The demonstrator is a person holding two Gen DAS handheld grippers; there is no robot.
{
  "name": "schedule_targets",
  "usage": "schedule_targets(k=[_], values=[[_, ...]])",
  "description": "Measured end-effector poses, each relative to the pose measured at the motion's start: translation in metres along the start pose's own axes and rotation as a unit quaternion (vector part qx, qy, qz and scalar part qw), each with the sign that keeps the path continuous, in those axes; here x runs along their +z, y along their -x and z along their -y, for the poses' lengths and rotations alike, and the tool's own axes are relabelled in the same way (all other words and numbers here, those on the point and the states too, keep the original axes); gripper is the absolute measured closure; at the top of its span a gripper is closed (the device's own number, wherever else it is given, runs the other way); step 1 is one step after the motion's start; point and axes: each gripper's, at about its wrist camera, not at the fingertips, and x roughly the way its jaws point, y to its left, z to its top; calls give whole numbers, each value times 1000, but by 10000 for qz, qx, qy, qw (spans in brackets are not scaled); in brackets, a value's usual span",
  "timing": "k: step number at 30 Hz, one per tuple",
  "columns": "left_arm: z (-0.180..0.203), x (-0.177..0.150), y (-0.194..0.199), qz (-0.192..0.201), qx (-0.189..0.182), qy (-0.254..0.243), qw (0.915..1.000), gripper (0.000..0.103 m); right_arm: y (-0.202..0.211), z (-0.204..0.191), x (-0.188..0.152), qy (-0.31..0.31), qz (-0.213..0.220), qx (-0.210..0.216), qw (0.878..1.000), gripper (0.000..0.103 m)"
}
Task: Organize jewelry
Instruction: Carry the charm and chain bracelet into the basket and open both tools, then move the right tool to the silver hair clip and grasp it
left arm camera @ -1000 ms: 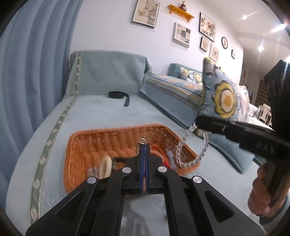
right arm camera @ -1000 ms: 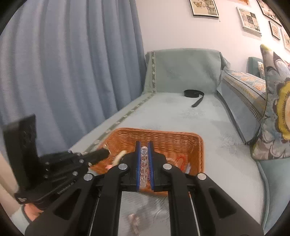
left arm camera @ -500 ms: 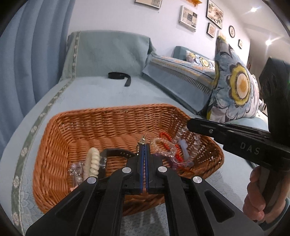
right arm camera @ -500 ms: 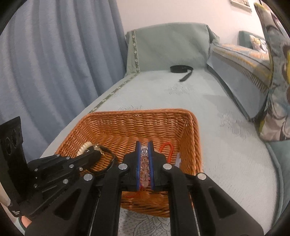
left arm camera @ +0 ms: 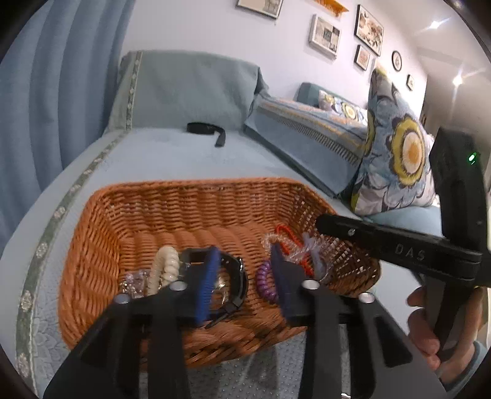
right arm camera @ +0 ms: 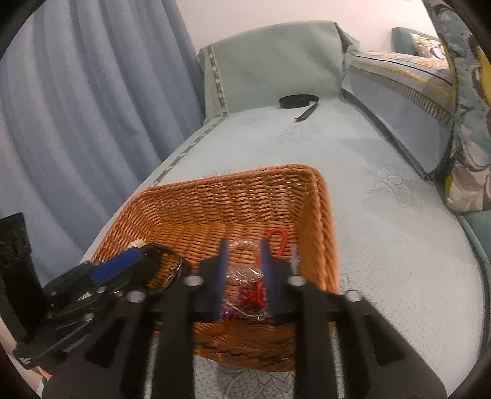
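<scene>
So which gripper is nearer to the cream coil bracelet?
Left. The left gripper hangs open over the basket, beside the cream coil bracelet. The right gripper is open over the opposite side.

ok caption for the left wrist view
Open left gripper above wicker basket of bracelets and hair ties on a sofa.

Pretty even indoor light, nothing harsh. Ceiling spotlights [left arm camera: 438, 24] blow out at top right of the left view. Heavy fisheye bend and black corners in both. Left gripper [left arm camera: 244, 277] and right gripper [right arm camera: 244, 273] look motion-smeared up close; the wicker basket [right arm camera: 233, 196] casts only soft shadows.
</scene>
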Motion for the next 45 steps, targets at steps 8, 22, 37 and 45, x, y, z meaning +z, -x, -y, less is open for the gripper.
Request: schedule_targets(k=[8, 22, 37, 45], values=[[0, 3, 27, 362, -138, 70, 9992, 49, 19, -1, -9, -10, 219, -44, 9997, 65], [7, -17, 91, 858, -77, 145, 9962, 38, 77, -15, -45, -99, 477, 100, 9988, 65], [-5, -71, 115, 752, 292, 292, 9963, 37, 74, -27, -99, -194, 64, 144, 9997, 58], [-4, -78, 108, 687, 382, 273, 9965, 37, 72, -47, -110, 303, 130, -105, 9994, 58]])
